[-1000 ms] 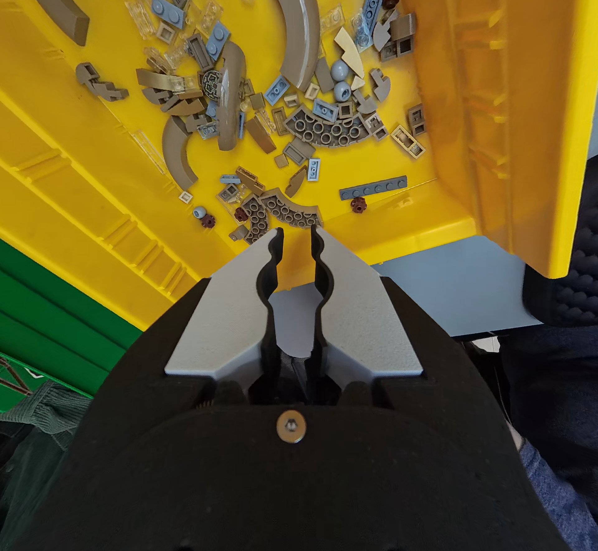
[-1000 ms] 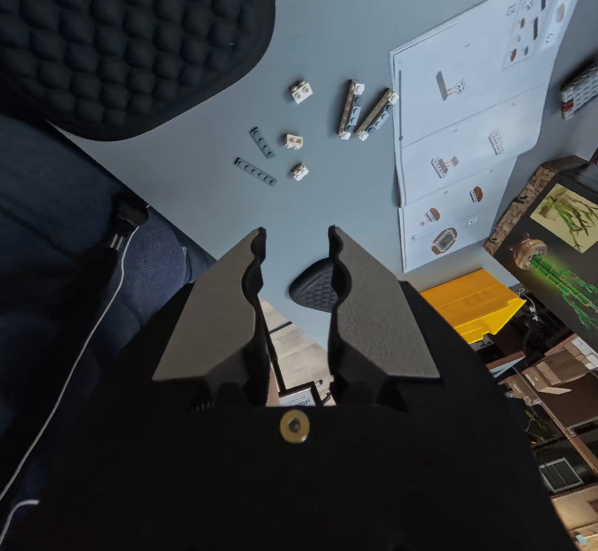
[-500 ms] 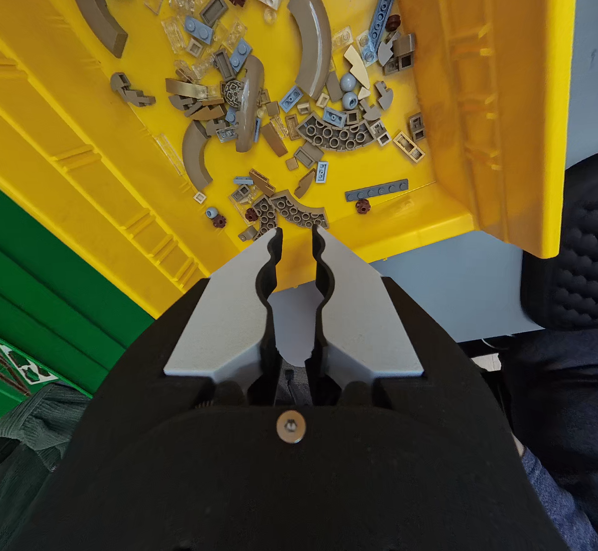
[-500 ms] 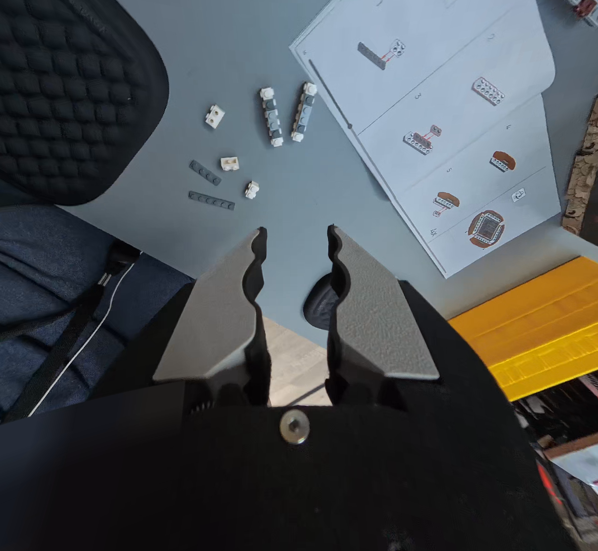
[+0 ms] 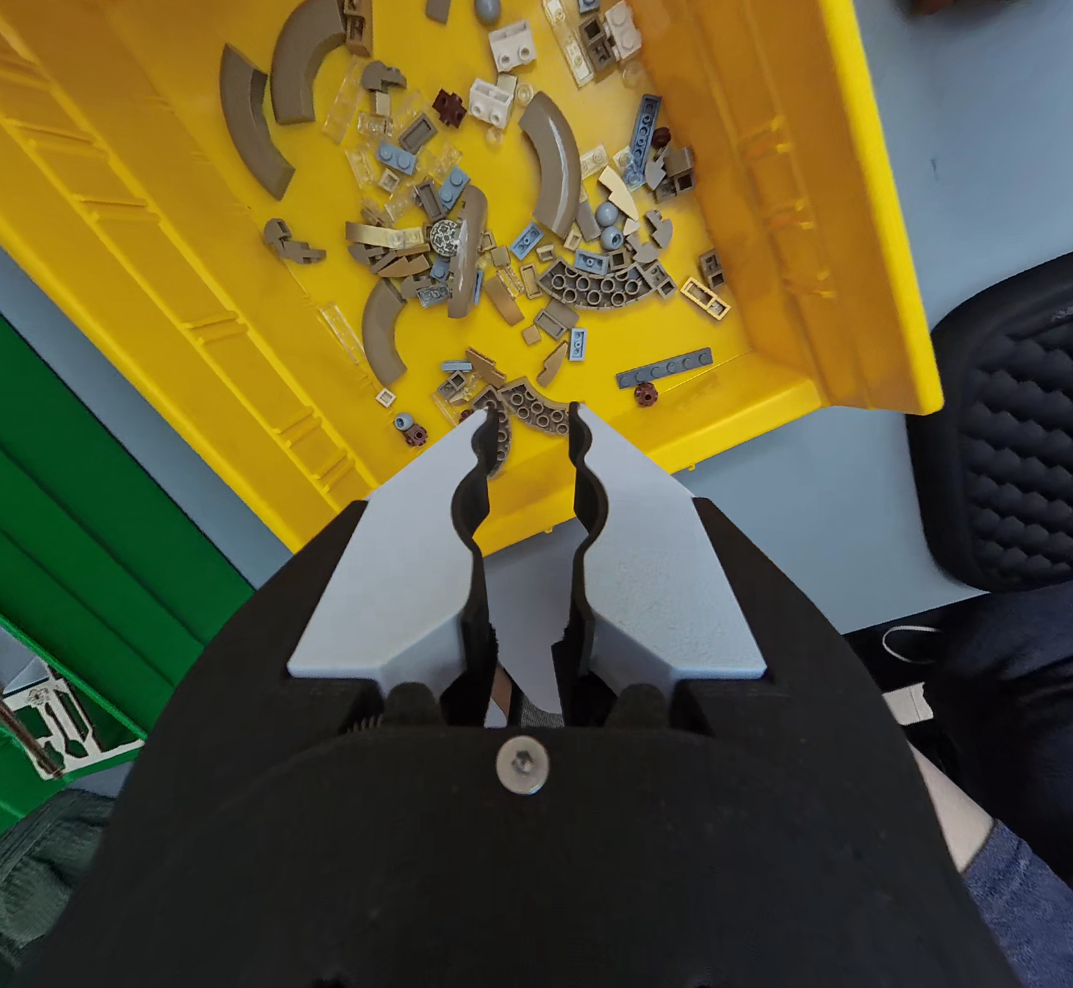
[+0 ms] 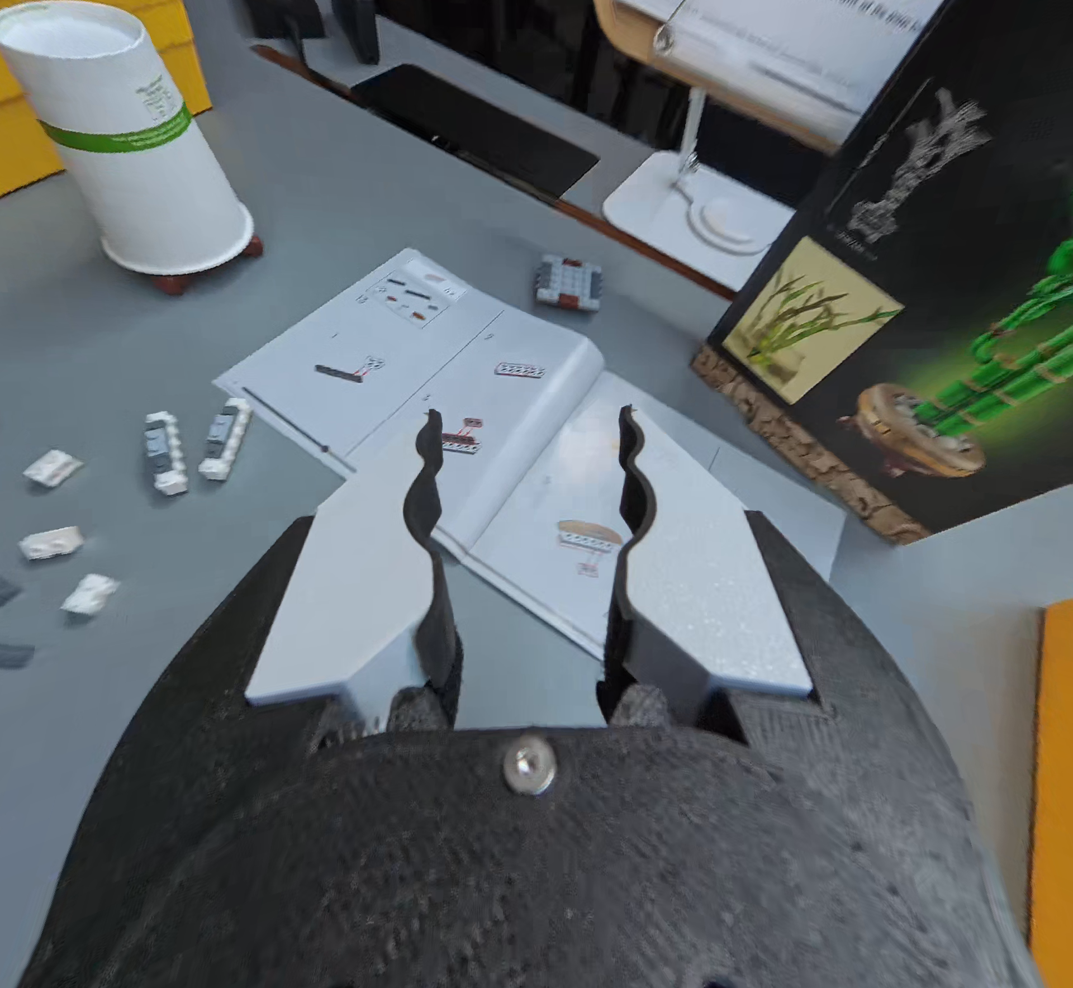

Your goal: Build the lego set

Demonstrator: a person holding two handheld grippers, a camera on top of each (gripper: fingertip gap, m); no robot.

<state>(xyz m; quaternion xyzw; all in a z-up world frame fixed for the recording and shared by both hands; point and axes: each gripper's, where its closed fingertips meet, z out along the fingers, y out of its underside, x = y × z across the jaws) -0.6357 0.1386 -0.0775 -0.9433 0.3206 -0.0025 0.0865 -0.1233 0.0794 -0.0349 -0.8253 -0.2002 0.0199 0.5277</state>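
My left gripper (image 5: 529,407) is open and empty above the near edge of a yellow bin (image 5: 755,437). The bin holds several loose grey, tan, white and dark red lego pieces, among them curved tan arches (image 5: 554,165) and a dark grey strip plate (image 5: 665,368). My right gripper (image 6: 528,411) is open and empty above an open instruction booklet (image 6: 406,344) on the grey table. Left of the booklet lie two small grey-and-white assemblies (image 6: 165,452) (image 6: 226,437) and loose white bricks (image 6: 52,466). A small white, grey and red assembly (image 6: 569,282) sits beyond the booklet.
A white paper cup (image 6: 133,147) stands upside down at the back left, on a dark red piece. The black set box (image 6: 917,275) stands at the right. A white stand (image 6: 691,205) holds a printed sheet behind. A green box (image 5: 87,524) lies left of the bin. A black cushion (image 5: 1010,437) lies right. My right fingertips sit around 50 cm from my left ones.
My right gripper has swung up from looking down at the table to looking across it, and its jaws have opened wider. My left gripper has drawn back from the bin and opened a little.
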